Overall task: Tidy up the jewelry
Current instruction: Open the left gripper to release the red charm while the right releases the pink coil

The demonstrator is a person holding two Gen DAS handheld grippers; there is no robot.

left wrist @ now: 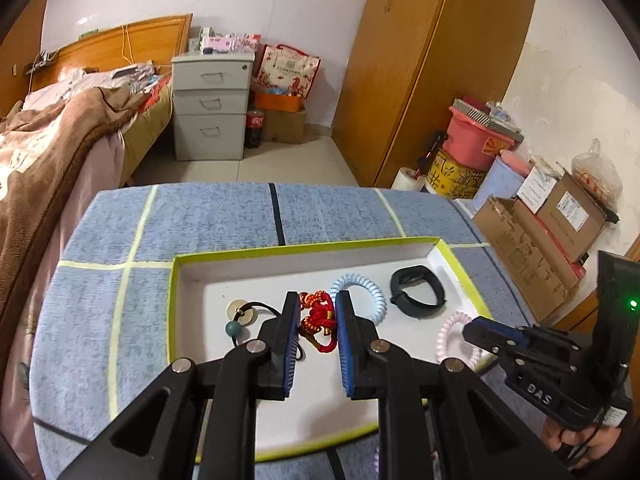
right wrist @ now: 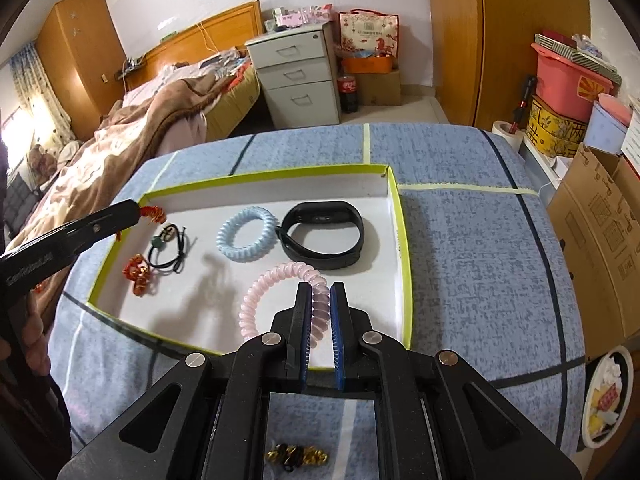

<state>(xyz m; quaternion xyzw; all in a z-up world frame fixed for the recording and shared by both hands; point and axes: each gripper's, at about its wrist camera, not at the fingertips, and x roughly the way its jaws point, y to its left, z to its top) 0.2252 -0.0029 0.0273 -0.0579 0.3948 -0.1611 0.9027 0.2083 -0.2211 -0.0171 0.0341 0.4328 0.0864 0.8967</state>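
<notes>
A white tray with a lime-green rim (left wrist: 174, 280) (right wrist: 402, 240) lies on the blue cloth. My left gripper (left wrist: 318, 300) is shut on a red and gold knotted ornament (left wrist: 318, 316) and holds it over the tray. My right gripper (right wrist: 320, 292) is shut on a pink coil band (right wrist: 272, 284) at the tray's near right. In the tray lie a light blue coil band (right wrist: 246, 240), a black wristband (right wrist: 324, 236), a black hair tie with a green bead (right wrist: 168, 248) and a red-gold piece (right wrist: 138, 274).
A gold and black piece (right wrist: 298, 456) lies on the cloth under my right gripper, outside the tray. Beyond the table are a bed (left wrist: 60, 140), a grey drawer unit (left wrist: 210, 104), a wooden wardrobe (left wrist: 420, 60) and stacked boxes (left wrist: 540, 232).
</notes>
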